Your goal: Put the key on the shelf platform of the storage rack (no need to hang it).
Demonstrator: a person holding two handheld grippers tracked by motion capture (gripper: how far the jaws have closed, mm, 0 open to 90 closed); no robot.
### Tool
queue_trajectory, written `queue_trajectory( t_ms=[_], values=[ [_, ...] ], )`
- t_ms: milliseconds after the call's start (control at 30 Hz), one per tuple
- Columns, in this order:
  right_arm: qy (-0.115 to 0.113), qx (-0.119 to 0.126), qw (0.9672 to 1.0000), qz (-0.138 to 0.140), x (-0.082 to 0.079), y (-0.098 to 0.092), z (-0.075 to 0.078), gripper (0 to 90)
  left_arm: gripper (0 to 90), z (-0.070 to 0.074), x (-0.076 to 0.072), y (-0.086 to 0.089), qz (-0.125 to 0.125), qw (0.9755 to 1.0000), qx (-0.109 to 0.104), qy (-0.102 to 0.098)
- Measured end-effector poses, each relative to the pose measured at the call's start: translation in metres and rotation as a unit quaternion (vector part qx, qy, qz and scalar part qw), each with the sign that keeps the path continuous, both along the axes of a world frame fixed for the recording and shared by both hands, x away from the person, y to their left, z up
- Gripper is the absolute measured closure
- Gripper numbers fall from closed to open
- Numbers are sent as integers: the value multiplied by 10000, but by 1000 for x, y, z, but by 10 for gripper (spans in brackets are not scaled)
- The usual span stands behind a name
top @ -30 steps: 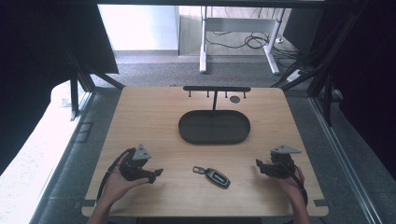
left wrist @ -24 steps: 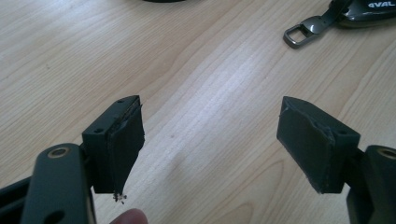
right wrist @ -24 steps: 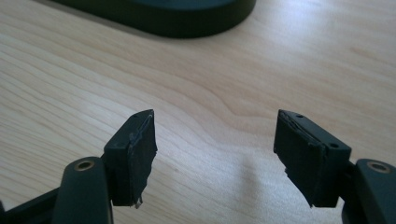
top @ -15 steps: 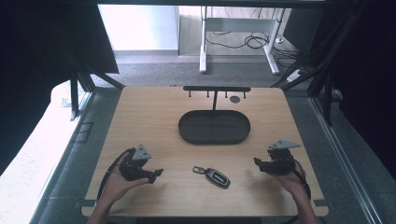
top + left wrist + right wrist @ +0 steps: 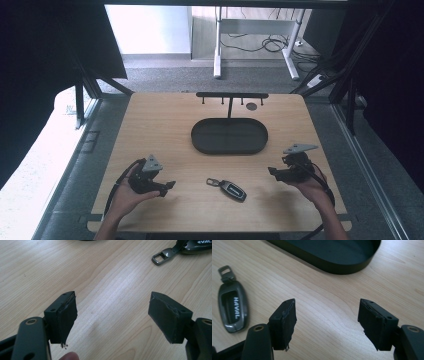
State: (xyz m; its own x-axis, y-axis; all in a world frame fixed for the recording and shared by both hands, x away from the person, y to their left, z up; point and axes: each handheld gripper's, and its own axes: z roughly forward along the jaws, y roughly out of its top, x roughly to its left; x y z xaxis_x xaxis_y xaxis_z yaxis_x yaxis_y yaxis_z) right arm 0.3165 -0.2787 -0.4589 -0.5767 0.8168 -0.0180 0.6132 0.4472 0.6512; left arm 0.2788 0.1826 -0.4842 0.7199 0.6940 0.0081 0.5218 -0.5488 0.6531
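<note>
Key fob [image 5: 229, 188] laid flat on table [image 5: 165, 125]; left gripper [image 5: 167, 186] at nine o'clock, right gripper [image 5: 270, 171] at three o'clock, both released, nothing grasped.

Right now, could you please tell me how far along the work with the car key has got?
Nothing looks done yet: the car key lies flat on the table, in front of the empty black tray. In hand: the right claw, empty, has just been closing a little, raised to the key's right. The left claw is open and empty. Gripping and moving the key remains.
</note>
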Motion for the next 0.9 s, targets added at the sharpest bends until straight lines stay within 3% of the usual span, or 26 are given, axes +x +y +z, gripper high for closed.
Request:
queue_trajectory(
  t_ms=[200,367,733,900],
  values=[
    [120,-117,9992,368,0,20,14,316,233,0,0,0,-30,10000,-1,-20],
    [97,-277,9977,610,-1,34,17,329,233,0,0,-1,-26,10000,0,-5],
    [234,-404,9942,968,1,56,19,337,233,0,0,-2,-69,10000,8,-8],
    [190,-441,9915,1211,1,72,20,340,235,2,-1,-1,-77,10000,-34,-53]
  ],
)
